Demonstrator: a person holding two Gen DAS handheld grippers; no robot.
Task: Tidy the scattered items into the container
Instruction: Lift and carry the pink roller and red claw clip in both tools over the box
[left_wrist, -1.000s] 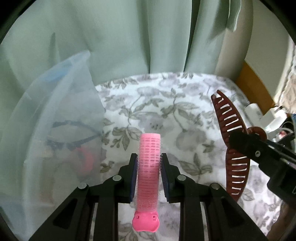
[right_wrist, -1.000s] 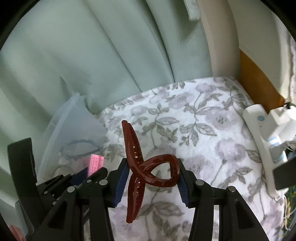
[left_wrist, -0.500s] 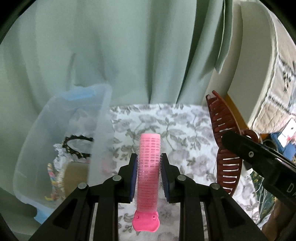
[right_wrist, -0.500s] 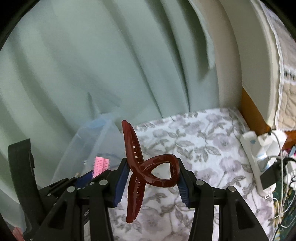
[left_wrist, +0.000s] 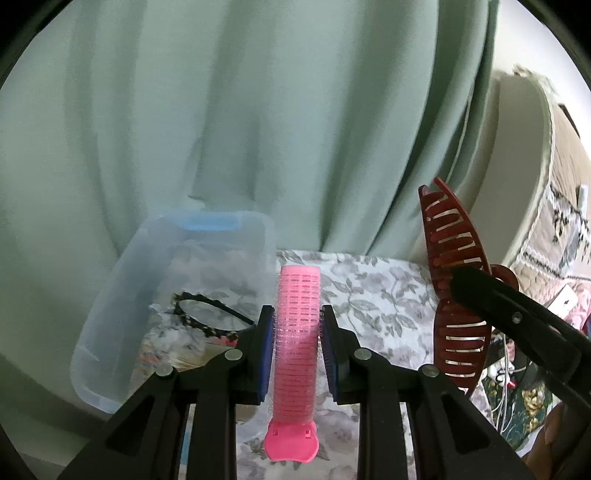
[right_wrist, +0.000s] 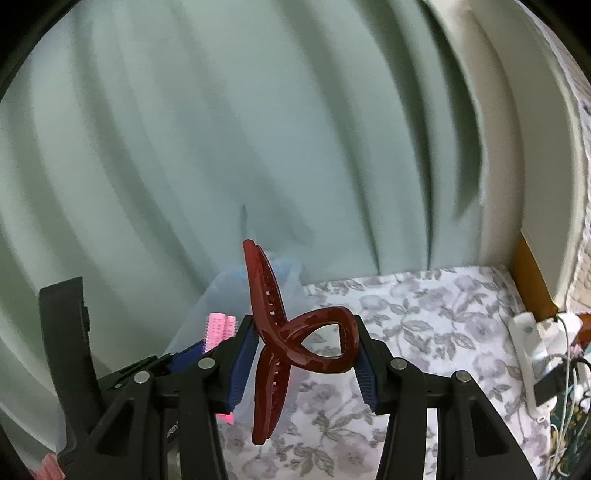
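Left wrist view: the left tool (left_wrist: 297, 345) is clamped on a pink roller (left_wrist: 297, 332), a bristly slotted cylinder standing lengthwise between the blue ribbed pads. Ahead and left sits the bin (left_wrist: 122, 295) (clear plastic, a black headband (left_wrist: 210, 317) inside) on a floral cloth (left_wrist: 376, 295). The right tool (right_wrist: 305, 352) grips a glossy dark-red clip (right_wrist: 284, 332) by its looped handle, teeth upright.

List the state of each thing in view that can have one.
left gripper: shut on the pink hair roller, lifted
right gripper: shut on the dark red hair clip, lifted
clear container: lid off, already holding a black headband and other items
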